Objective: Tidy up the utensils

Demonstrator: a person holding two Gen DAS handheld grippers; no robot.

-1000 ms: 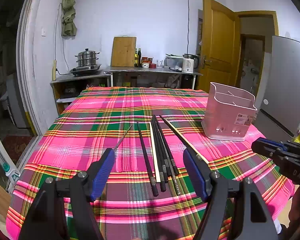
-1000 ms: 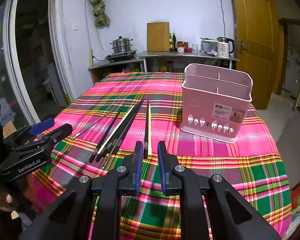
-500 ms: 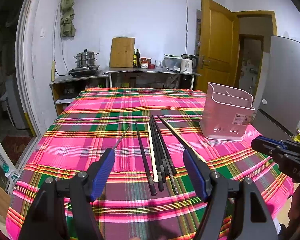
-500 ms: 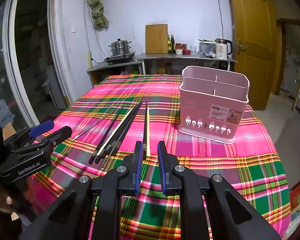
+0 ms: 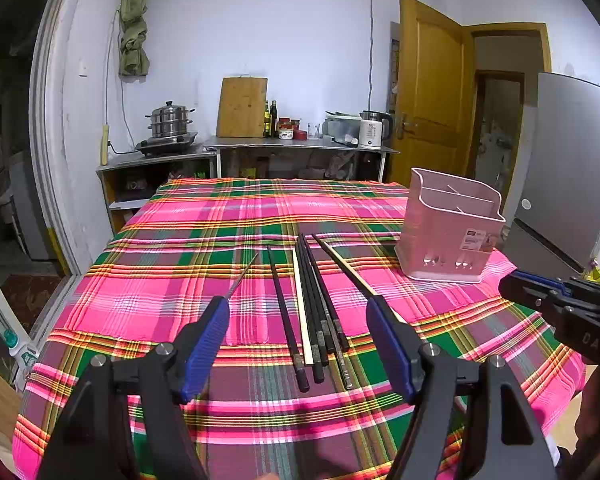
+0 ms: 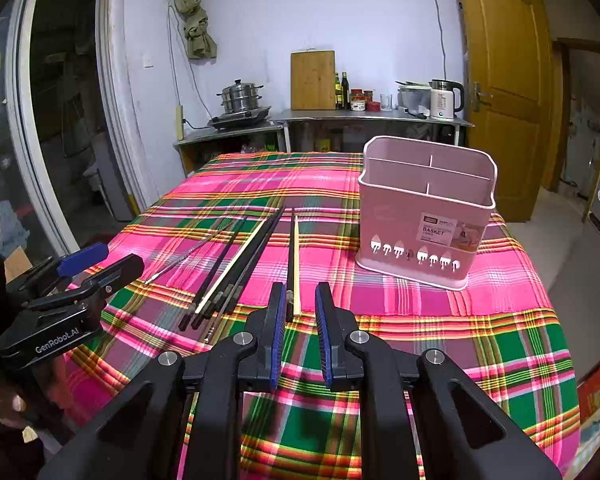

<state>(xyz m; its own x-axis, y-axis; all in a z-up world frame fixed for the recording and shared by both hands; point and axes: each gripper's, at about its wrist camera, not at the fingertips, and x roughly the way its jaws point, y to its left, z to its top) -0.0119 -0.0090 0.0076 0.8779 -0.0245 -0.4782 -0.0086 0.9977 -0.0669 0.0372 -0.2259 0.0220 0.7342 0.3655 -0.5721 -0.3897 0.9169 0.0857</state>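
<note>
Pickup is at hand: the right gripper (image 6: 297,304), fingers slightly apart, lines up on 2 chopsticks (image 6: 293,256); the left gripper (image 5: 298,320) gapes wide. Next: close, carry to the pink basket (image 6: 424,220).

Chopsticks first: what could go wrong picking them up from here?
1. The chopsticks lie packed side by side, some touching; the wide-open left hand-held gripper may catch several or scatter them.
2. The right hand-held gripper is only narrowly open, lined up on a separate dark-and-pale pair; it may catch only one stick.
3. The pink basket looks light; sticks hitting a divider could tip it.
</note>
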